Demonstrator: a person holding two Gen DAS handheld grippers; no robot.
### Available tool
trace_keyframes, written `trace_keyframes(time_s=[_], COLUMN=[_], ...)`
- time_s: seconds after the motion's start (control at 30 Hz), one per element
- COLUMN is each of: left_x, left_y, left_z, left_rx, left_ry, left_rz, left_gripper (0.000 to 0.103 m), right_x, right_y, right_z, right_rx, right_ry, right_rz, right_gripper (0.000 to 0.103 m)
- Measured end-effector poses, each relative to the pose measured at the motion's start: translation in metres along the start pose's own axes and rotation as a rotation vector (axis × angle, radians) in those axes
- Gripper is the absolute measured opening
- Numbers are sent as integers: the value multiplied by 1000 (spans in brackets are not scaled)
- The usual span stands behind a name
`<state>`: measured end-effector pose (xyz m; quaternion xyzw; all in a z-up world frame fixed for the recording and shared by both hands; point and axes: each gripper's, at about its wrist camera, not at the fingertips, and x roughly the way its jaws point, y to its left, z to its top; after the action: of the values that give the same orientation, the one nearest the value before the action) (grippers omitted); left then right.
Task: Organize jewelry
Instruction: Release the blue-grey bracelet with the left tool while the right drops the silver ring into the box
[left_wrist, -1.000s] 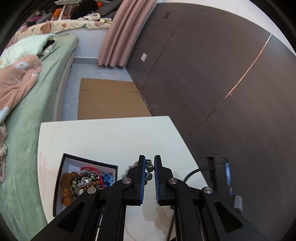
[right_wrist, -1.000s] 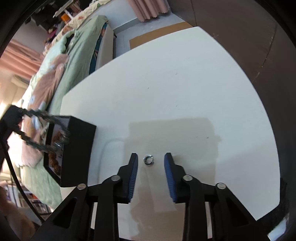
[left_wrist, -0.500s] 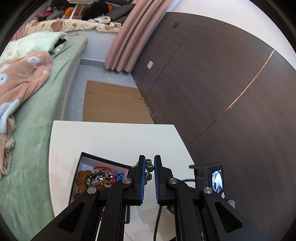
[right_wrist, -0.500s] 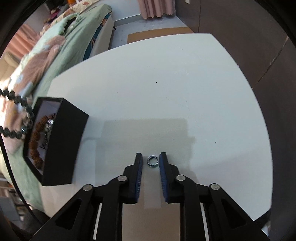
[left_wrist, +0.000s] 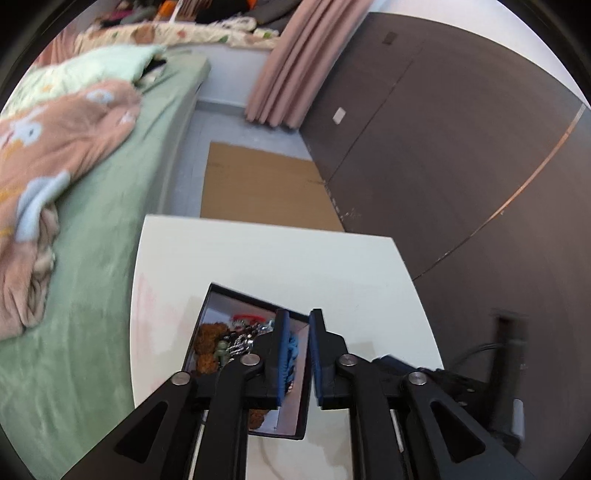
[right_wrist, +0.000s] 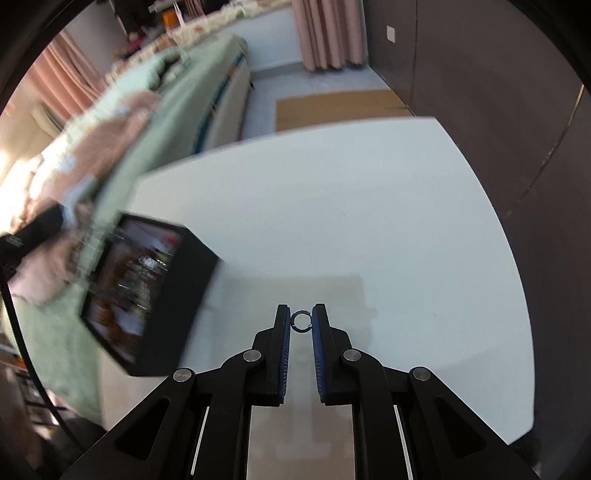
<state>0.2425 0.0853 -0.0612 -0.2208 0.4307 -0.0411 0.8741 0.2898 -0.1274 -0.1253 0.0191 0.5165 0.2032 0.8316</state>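
The right hand-held gripper (right_wrist: 302, 320) pinches a small metal ring (right_wrist: 302, 320) between its blue pads, right at the fingertips, so the ring stands on edge with its hole facing the camera. Holding it at the very tip makes sense to me: a thing that small would vanish deeper in, and out there it can be dropped cleanly. Whether it is lifted off the white worktop (right_wrist: 369, 221) or only just touching it, I cannot tell from this angle.

At about nine o'clock from that gripper sits the black jewelry box (right_wrist: 166, 295), open side tipped toward the bed (right_wrist: 177, 92), blurred but clearly stuffed with pieces. It is the natural home for the ring, near but with bare worktop between them.

The left hand-held gripper (left_wrist: 297, 354) hangs directly above that box, its pads close together with a narrow gap and nothing clamped between them that I can see. Through the gap shows a blue piece (left_wrist: 292, 347) that seems to lie in the box below. Brown beads (left_wrist: 208, 338) and a silvery chain (left_wrist: 240, 341) crowd the left side, at ten o'clock from the fingertips. My guess is the left one waits over the box, while the right one needs to swing toward nine o'clock and let the ring fall inside.
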Motion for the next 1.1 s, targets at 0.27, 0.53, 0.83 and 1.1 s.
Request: trace_keyframes(time_s=[0.27, 0.53, 0.83, 1.1], left_x=[-13, -17, -19, -38], left_y=[13, 33, 45, 21], left_z=[3, 8, 0, -7], left_rx=[-28, -85, -131, -72], left_ry=[-78, -82, -67, -95], left_rz=[71, 92, 121, 136], left_gripper=[78, 78, 78, 78], right_x=[-16, -10, -22, -39], right_y=[21, 53, 57, 24], right_z=[12, 18, 19, 14], right_rx=[10, -1, 30, 103], right_ry=[-78, -111, -166, -183], right_rz=[193, 319, 405, 365], right_gripper=[13, 14, 70, 71])
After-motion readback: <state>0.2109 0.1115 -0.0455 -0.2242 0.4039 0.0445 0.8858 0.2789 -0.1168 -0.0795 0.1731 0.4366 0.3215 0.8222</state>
